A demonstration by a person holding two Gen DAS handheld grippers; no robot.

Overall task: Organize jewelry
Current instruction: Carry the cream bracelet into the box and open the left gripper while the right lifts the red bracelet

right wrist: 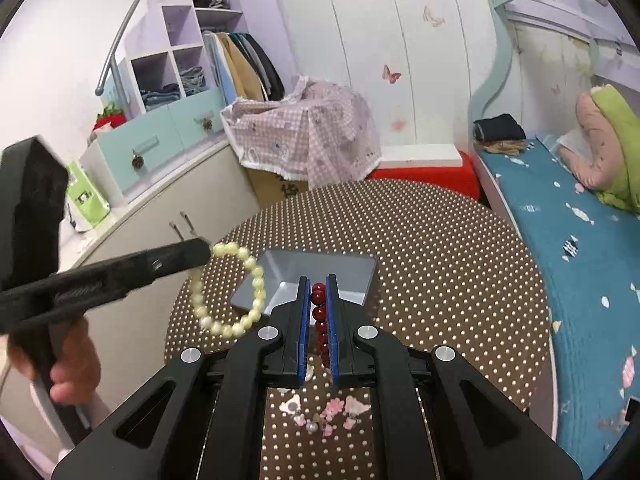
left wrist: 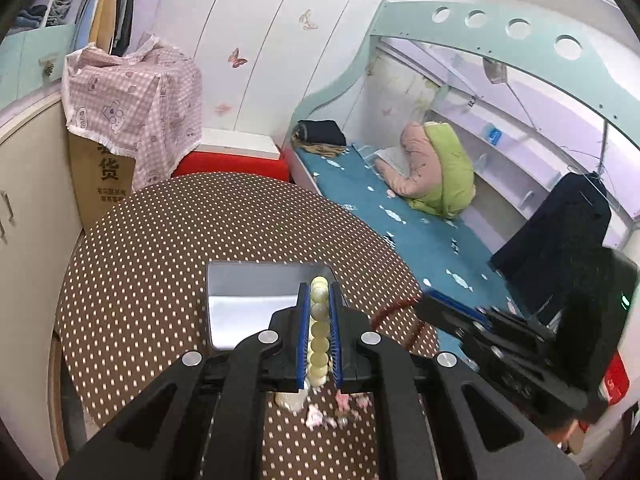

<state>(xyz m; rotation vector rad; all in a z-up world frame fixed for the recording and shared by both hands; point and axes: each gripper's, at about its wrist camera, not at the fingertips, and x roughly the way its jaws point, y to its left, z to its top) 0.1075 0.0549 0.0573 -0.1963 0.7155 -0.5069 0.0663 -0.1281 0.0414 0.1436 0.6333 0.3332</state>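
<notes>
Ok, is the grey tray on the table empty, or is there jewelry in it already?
Empty, as far as visible: the grey tray shows only bare floor. The cream bracelet and red bracelet are clamped in the grippers.

Red bead string (left wrist: 394, 309) blurred beside right gripper (left wrist: 430, 306), far end hidden. Small pink trinkets (right wrist: 340, 410) below the fingers too small to tell.

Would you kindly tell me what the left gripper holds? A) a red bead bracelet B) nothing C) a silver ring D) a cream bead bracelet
D: the left gripper has its jaws shut on the cream bead bracelet, which hangs above the grey tray.
</notes>
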